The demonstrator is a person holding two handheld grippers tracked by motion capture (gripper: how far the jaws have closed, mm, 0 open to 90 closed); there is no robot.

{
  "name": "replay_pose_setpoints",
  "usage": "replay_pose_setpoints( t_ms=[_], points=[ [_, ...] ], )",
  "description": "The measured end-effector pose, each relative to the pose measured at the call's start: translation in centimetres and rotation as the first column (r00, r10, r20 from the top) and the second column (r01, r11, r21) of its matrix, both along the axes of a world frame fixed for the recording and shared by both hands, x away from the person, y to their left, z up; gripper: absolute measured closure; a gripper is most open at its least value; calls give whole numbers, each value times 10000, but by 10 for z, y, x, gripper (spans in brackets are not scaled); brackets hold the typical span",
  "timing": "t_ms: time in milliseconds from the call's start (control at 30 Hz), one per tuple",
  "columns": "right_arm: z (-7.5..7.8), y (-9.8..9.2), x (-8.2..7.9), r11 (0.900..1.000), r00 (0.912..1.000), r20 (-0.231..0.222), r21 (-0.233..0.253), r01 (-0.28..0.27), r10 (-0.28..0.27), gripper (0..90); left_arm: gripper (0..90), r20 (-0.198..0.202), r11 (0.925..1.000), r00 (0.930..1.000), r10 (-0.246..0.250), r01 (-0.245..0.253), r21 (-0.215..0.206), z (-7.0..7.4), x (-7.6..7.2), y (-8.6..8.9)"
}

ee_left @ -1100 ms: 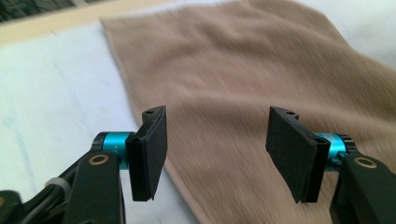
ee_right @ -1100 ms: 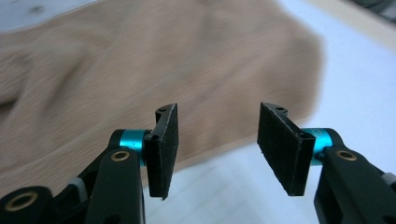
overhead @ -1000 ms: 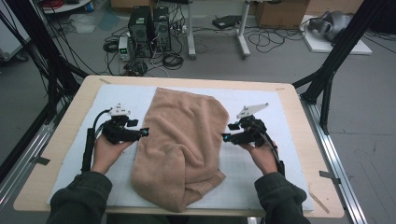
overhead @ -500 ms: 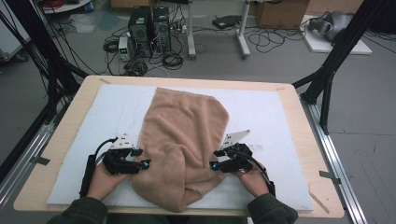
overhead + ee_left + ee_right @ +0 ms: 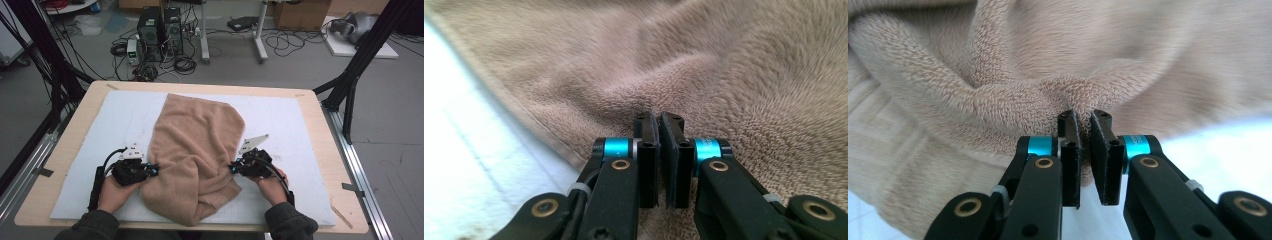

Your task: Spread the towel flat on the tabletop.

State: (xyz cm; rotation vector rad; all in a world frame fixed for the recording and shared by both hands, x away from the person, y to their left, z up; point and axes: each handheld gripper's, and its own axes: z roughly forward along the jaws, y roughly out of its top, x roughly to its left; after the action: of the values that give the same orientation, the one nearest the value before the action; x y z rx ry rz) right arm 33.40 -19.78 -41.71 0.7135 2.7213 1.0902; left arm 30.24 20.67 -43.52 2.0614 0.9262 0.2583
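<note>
While the table [image 5: 75, 125] carries a white mat [image 5: 300, 125], a tan towel [image 5: 200, 145] lies rumpled down its middle, between the two tongs. The left tongs [image 5: 156, 170] pinch its left edge; the right tongs [image 5: 232, 167] pinch its right edge. Each gripper view shows nearly closed jaws with terry bunched between them.

Towel [image 5: 744, 75] edges cut off; fabric betw. left jaws seemingly hidden.

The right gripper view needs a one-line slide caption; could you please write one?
Right tool pinching a fold of the tan towel above the white mat.
</note>
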Motion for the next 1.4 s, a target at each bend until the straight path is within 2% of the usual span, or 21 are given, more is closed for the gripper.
replay_pose_setpoints(
  t_ms=[100, 200, 233, 300, 367, 433, 467, 567, 633, 733, 867, 933, 1067, 1133, 1200, 1267, 1333, 1400],
  points=[
    [11, -11, 7, 9990, 9986, 342, -179, 415, -409, 839, 857, 270, 9991, 9988, 404, -401, -125, 8, 7, 2],
    [15, -18, 18, 9955, 9953, 424, -339, 882, -868, 839, 857, 484, 9967, 9958, 773, -759, -291, 13, 16, 1],
    [15, -20, 21, 9936, 9933, 463, -342, 1076, -1060, 839, 856, 443, 9964, 9956, 831, -823, -201, 13, 21, 0],
    [9, -21, 28, 9899, 9907, 240, -426, 1351, -1342, 839, 855, 355, 9937, 9931, 1118, -1112, -160, 10, 28, -2],
    [1, -19, 33, 9878, 9900, 101, -668, 1408, -1405, 837, 838, 113, 9934, 9934, 1145, -1144, -101, 5, 32, -2],
    [-3, -17, 35, 9881, 9906, -7, -711, 1367, -1371, 811, 766, 118, 9937, 9938, 1102, -1104, 172, 5, 31, -2],
    [-2, -17, 34, 9882, 9902, 60, -626, 1398, -1397, 794, 695, 174, 9944, 9947, 1015, -1020, 271, 7, 29, -1],
    [7, -20, 27, 9895, 9892, 308, -165, 1436, -1430, 688, 588, 387, 9962, 9955, 864, -868, 87, 15, 20, 2],
    [14, -22, 20, 9912, 9906, 367, 161, 1314, -1319, 633, 552, 419, 9974, 9967, 690, -681, -225, 21, 13, 4],
    [24, -21, 3, 9936, 9912, 752, 365, 1066, -1091, 617, 507, 487, 9979, 9978, 441, -418, -486, 26, -1, 5],
    [26, -14, -18, 9975, 9952, 905, 632, 318, -374, 595, 462, 635, 9990, 9980, 40, -11, -456, 27, -21, 1],
    [22, -6, -27, 9989, 9966, 809, 414, -199, 165, 587, 437, 553, 9985, 9983, -180, 208, -506, 23, -30, -3],
    [6, 11, -39, 9937, 9928, 433, 75, -1117, 1113, 584, 410, 288, 9969, 9965, -780, 782, -57, 9, -44, -9],
    [-3, 19, -42, 9875, 9875, 212, -274, -1555, 1561, 595, 421, 259, 9954, 9955, -913, 905, 330, 1, -48, -13],
    [-11, 24, -42, 9832, 9845, -43, -519, -1752, 1752, 656, 512, 254, 9933, 9938, -1083, 1071, 430, -4, -49, -15],
    [-15, 25, -42, 9823, 9833, -123, -449, -1820, 1816, 742, 631, 423, 9933, 9932, -1083, 1064, 446, -5, -49, -16],
    [-14, 24, -39, 9800, 9799, -357, -237, -1973, 1964, 812, 756, 346, 9945, 9943, -1009, 997, 323, -5, -46, -16],
    [-14, 22, -37, 9803, 9790, -547, -119, -1972, 1963, 837, 803, 242, 9949, 9947, -996, 991, 202, -4, -44, -14]
  ],
)
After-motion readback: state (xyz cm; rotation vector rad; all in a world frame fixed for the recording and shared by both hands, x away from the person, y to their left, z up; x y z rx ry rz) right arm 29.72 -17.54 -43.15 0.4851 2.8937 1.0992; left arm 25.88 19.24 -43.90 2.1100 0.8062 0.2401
